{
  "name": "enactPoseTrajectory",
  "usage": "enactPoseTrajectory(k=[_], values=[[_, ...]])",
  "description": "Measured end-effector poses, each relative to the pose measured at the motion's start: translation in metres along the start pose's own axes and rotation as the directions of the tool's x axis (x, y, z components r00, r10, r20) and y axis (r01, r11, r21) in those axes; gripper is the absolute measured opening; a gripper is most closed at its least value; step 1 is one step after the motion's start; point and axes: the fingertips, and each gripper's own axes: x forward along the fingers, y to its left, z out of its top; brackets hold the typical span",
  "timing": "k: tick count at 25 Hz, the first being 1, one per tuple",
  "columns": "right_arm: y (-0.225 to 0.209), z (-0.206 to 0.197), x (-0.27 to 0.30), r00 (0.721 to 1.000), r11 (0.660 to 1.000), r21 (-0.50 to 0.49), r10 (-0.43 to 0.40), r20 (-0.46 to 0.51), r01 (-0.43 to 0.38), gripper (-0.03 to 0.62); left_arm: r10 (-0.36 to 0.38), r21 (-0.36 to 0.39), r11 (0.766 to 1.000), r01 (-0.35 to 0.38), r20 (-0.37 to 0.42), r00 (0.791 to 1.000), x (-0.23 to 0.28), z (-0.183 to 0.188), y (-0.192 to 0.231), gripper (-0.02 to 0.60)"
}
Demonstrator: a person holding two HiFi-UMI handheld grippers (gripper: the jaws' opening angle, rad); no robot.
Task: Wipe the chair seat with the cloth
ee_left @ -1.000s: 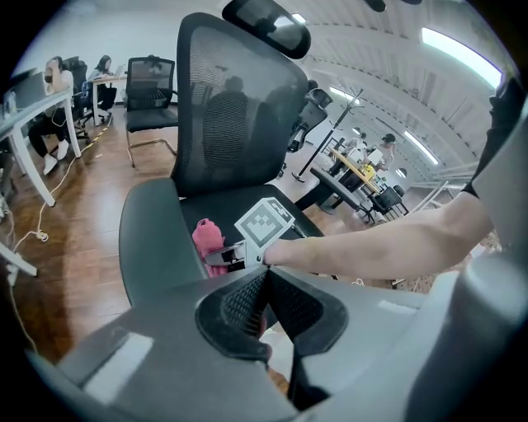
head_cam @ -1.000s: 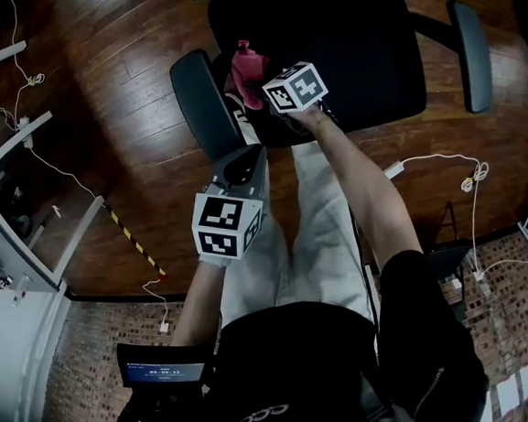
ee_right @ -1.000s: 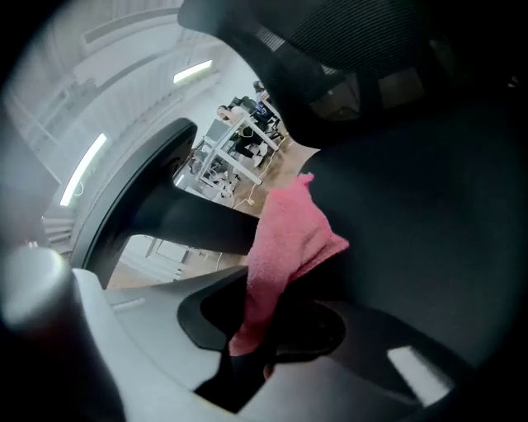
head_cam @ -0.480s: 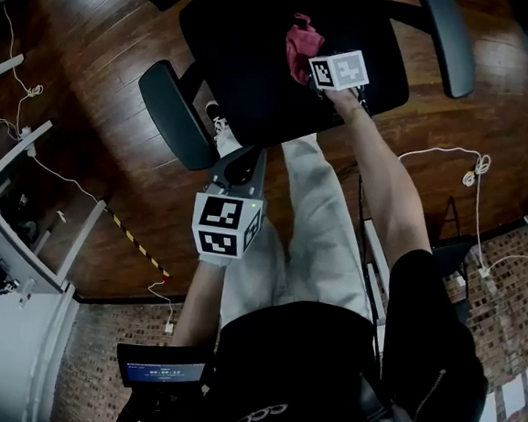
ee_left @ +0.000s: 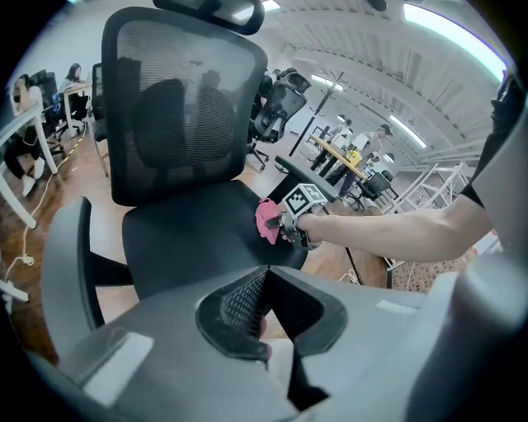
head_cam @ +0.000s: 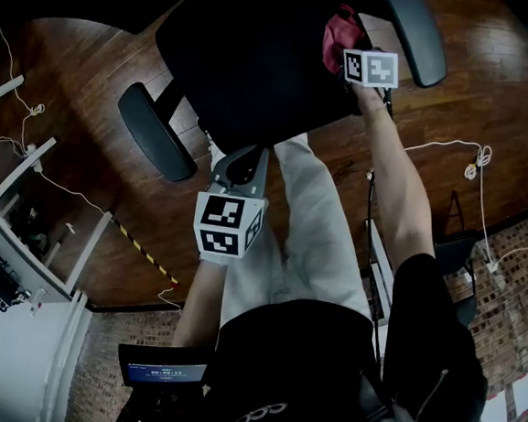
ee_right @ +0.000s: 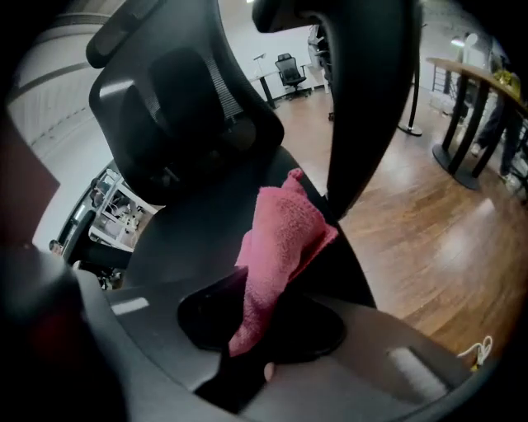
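Note:
The black office chair's seat [head_cam: 249, 66] fills the top of the head view, under a mesh back [ee_left: 186, 115]. My right gripper [head_cam: 348, 53] is shut on a pink cloth [head_cam: 339, 30] and presses it on the seat's right side, close to the right armrest [head_cam: 413, 30]. In the right gripper view the cloth [ee_right: 276, 239] hangs out of the shut jaws [ee_right: 256, 317] over the seat [ee_right: 198, 222]. My left gripper [head_cam: 242, 162] hovers in front of the seat's near edge, shut and holding nothing. Its own view shows the right gripper [ee_left: 285, 224] and the cloth [ee_left: 268, 218].
The left armrest [head_cam: 147, 131] juts out toward me. The wood floor [head_cam: 494, 106] holds white cables [head_cam: 452, 162] at the right and a white desk frame [head_cam: 11, 165] at the left. Other chairs and desks [ee_left: 330, 148] stand behind.
My right gripper has dragged the pink cloth across the seat, from beside the left armrest to beside the right one. The left gripper has stayed in place.

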Motion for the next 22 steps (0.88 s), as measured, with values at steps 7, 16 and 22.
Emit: enactPoseTrajectory(k=[7, 16, 22], values=[[-0.041, 0.001, -0.031, 0.979, 0.98, 0.014, -0.198, 0.052, 0.197, 0.075, -0.014, 0.035, 0.999, 0.014, 0.009, 1.0, -0.001, 0.015, -0.017, -0.006], [-0.019, -0.009, -0.026, 0.925, 0.895, -0.235, -0.377, 0.054, 0.378, 0.074, -0.054, 0.017, 0.998, 0.054, 0.008, 0.999, -0.017, -0.006, -0.002, -0.006], [0.046, -0.046, 0.012, 0.955, 0.927, -0.248, -0.296, -0.03, 0.28, 0.074, -0.052, -0.004, 0.999, 0.052, 0.02, 0.998, -0.041, -0.027, 0.017, -0.006]])
